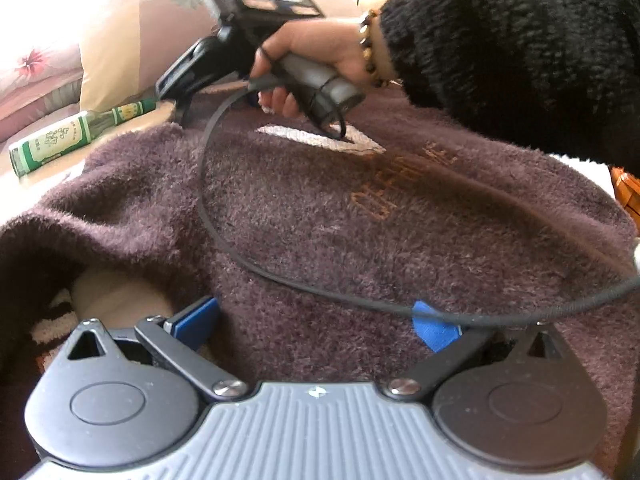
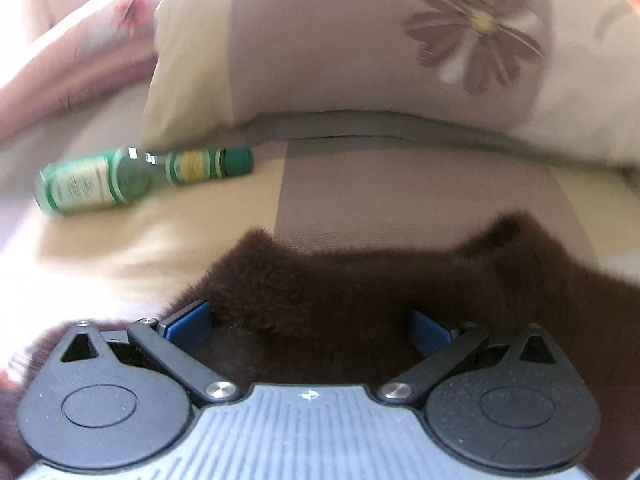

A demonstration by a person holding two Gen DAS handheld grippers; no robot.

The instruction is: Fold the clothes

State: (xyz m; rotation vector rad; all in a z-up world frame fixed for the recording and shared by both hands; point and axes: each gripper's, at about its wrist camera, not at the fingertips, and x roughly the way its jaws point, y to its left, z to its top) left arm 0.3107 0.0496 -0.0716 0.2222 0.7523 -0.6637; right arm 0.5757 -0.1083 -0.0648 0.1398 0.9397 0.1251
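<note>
A dark plum fuzzy sweater (image 1: pixel 320 208) lies spread on the bed, with a white patch (image 1: pixel 316 138) and orange lettering (image 1: pixel 400 184) on it. My left gripper (image 1: pixel 316 326) hovers low over the sweater's near side, open, its blue pads wide apart and holding nothing. A hand (image 1: pixel 316 52) in a black fuzzy sleeve holds the right gripper's handle at the sweater's far edge. In the right wrist view the right gripper (image 2: pixel 310 330) is open, and the sweater's edge (image 2: pixel 360 280) lies between its spread blue pads.
A green glass bottle (image 1: pixel 72 140) (image 2: pixel 132 180) lies on its side on the sheet beyond the sweater. A flowered pillow (image 2: pixel 360 60) stands behind it. A black cable (image 1: pixel 208 184) loops across the sweater. A wooden edge (image 1: pixel 628 192) shows at the right.
</note>
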